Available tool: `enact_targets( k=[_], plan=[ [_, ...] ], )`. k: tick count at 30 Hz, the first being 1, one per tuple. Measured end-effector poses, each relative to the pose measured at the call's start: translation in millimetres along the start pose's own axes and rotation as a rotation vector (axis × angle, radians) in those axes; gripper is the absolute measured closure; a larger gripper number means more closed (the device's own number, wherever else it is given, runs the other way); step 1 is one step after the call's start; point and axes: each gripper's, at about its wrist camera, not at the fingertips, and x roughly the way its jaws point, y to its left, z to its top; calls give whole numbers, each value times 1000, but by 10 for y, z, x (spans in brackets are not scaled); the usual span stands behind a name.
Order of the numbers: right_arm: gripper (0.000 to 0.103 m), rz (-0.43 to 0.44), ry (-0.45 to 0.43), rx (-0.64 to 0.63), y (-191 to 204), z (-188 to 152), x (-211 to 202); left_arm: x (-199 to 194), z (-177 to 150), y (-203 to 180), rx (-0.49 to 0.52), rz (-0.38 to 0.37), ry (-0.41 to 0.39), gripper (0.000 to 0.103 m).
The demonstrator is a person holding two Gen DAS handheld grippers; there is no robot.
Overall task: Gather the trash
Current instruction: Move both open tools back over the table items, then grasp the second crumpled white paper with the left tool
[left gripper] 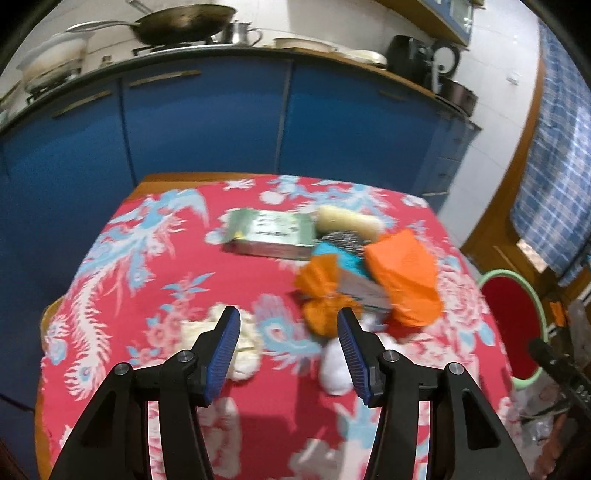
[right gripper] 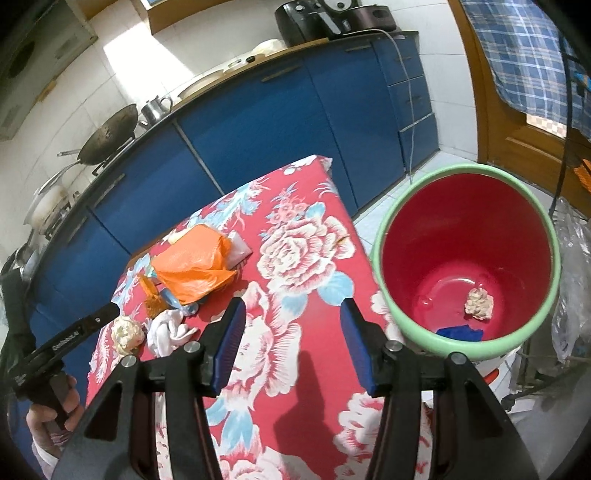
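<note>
Worktop (left gripper: 155,295) under red floral cloth, one. Bin (right gripper: 391,236), red inside with a green rim, one, standing beside the worktop. Crumpled cream paper wads, two: one (left gripper: 245,354) on the cloth, one (right gripper: 479,304) in the bin. White crumpled tissue (left gripper: 334,373), one. Orange plastic bag (left gripper: 404,277), one. Smaller orange wrapper (left gripper: 321,295), one. Green printed box (left gripper: 271,234), one. Pale yellow roll (left gripper: 349,219) behind the box, one. Turquoise piece (left gripper: 338,258) in the pile, one; its kind cannot be told. Blue scrap (right gripper: 460,332) on the bin's floor, one. Wok (left gripper: 184,22) on the far counter, one. Metal kettle (left gripper: 242,33) beside it, one.
</note>
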Motion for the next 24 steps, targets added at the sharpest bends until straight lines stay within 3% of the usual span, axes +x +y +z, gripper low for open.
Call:
enact_targets(
  k=[8, 22, 24],
  plan=[
    [46, 22, 35, -30, 225, -29, 171, 224, -67, 234, -43, 54, 45, 46],
    [46, 59, 84, -108, 674, -118, 350, 353, -125, 553, -87, 109, 41, 47],
    [46, 65, 89, -119, 734, -134, 375, 379, -145, 618, -111, 96, 56, 57]
  ],
)
